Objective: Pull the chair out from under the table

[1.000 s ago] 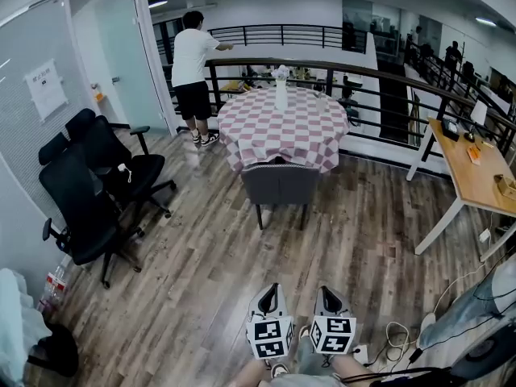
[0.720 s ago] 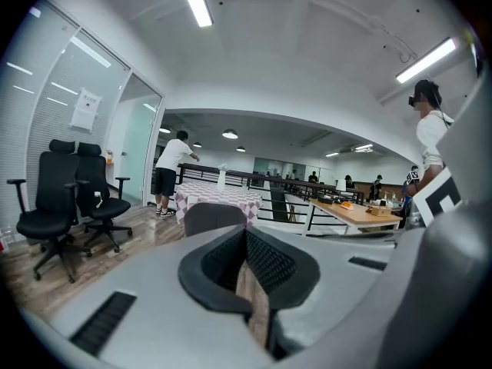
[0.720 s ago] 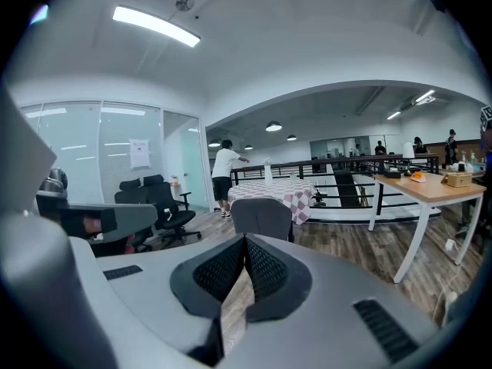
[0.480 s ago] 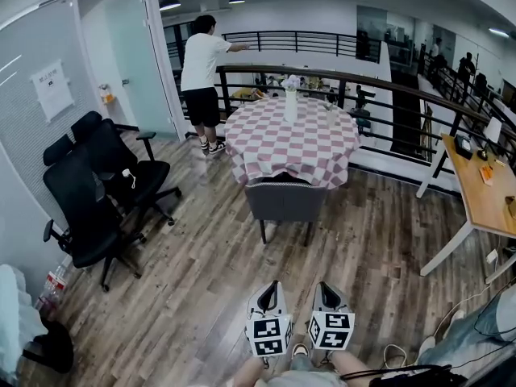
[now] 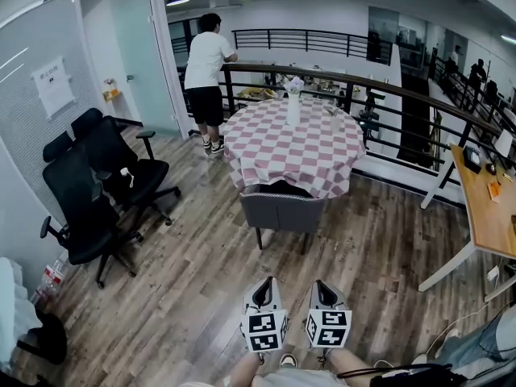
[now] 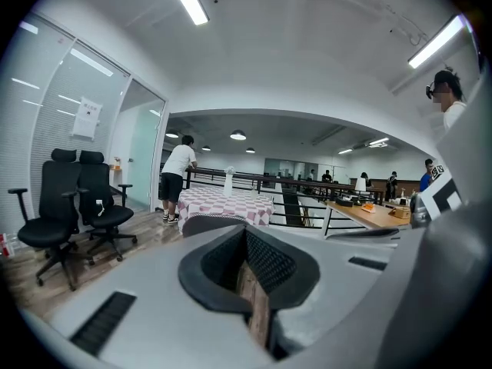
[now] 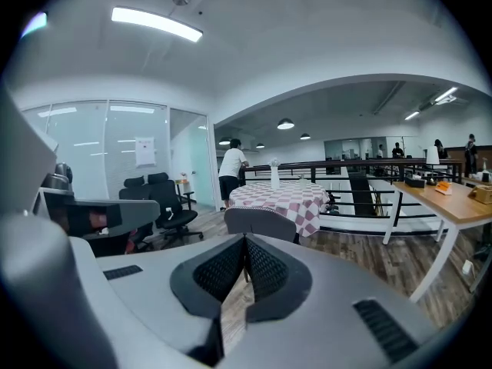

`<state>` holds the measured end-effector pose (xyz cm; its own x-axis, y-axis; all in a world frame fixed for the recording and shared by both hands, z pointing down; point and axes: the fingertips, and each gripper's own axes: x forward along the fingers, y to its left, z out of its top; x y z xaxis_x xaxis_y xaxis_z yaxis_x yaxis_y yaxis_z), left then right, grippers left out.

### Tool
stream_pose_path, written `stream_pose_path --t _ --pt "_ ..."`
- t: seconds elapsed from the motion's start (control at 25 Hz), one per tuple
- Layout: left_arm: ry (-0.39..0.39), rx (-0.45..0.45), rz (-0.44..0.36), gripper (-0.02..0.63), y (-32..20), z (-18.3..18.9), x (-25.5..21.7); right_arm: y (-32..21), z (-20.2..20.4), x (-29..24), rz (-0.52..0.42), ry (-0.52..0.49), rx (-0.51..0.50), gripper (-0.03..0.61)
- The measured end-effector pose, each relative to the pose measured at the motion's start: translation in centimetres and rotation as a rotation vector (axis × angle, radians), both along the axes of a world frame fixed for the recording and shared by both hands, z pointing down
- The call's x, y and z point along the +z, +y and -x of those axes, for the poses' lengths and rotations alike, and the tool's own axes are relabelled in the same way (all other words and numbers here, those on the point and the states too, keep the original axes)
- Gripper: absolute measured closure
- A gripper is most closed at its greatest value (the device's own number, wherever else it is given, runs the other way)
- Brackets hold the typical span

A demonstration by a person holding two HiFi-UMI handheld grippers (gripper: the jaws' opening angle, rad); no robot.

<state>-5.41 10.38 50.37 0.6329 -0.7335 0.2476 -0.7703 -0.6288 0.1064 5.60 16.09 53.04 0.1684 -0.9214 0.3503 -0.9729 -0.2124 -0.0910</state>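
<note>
In the head view, the grey chair [image 5: 282, 210] stands straight ahead of both grippers and well apart from them, across bare wooden floor. Its seat is tucked under the round checked desk [image 5: 324, 174] and its backrest faces the person, with the top edge running left to right. The left gripper [image 5: 265, 284] and the right gripper [image 5: 321, 284] sit side by side and point at it. Neither looks clearly nearer, though the chair lies slightly towards the left one's side.

In the left gripper view, the left gripper [image 6: 246, 231] has its jaws together with nothing between them. The chair [image 6: 209, 222] shows just above and a little left of the tips, in front of the desk [image 6: 231, 203].

In the right gripper view, the right gripper [image 7: 245, 238] is likewise closed and empty. The chair [image 7: 261, 223] sits almost directly over its tips, before the desk [image 7: 283, 196]. Judging from this, both grippers must travel forward to the backrest.
</note>
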Motion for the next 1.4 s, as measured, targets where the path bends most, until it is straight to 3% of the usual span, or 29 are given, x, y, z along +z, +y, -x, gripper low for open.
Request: stream_pose_path --t 0.28,0.8,1.4 --pt "-0.023 -0.015 0.009 0.615 -1.9 -2.8 0.4 -2.3 -2.6 0.7 0.017 -0.018 -0.026 0.561" --pt "-0.054 -0.03 0.058 0.615 -5.1 -4.1 2.6 -5.5 -4.0 3.0 0.076 -0.042 -0.05 0.561" --pt "-0.031 0.037 0.024 0.615 -19.7 -10.5 1.2 -19.2 -9.6 1.5 0.055 -0.006 -0.002 0.561"
